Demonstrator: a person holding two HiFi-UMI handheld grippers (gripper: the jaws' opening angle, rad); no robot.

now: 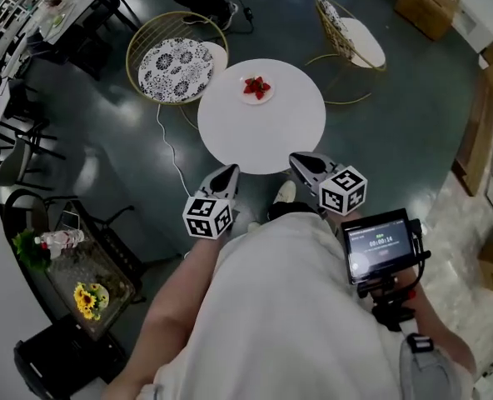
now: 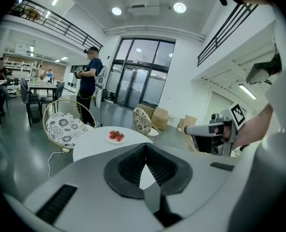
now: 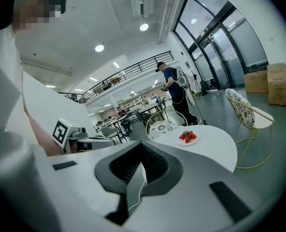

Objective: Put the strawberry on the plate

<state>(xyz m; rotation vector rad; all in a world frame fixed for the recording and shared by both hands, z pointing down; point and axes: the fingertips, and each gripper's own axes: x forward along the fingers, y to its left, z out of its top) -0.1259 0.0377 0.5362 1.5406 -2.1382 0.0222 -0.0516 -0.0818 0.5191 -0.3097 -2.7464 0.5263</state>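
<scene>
Several red strawberries point(image 1: 256, 87) lie on a small white plate point(image 1: 247, 98) near the far side of a round white table point(image 1: 263, 136). Both grippers hover in the air at the table's near edge, well short of the plate. My left gripper point(image 1: 230, 171) has its jaws together with nothing between them. My right gripper point(image 1: 299, 160) looks the same, shut and empty. The left gripper view shows the strawberries point(image 2: 116, 135) beyond its closed jaws point(image 2: 145, 146), with the right gripper point(image 2: 206, 129) off to the right. The right gripper view has the strawberries point(image 3: 187, 137) past its tips point(image 3: 142, 145).
A wire chair with a patterned cushion point(image 1: 176, 69) stands at the table's far left, and a second wire chair point(image 1: 355, 36) at the far right. A white cable point(image 1: 167, 140) runs across the floor. Cardboard boxes point(image 1: 430, 2) sit at the back right. A person point(image 2: 89, 81) stands behind.
</scene>
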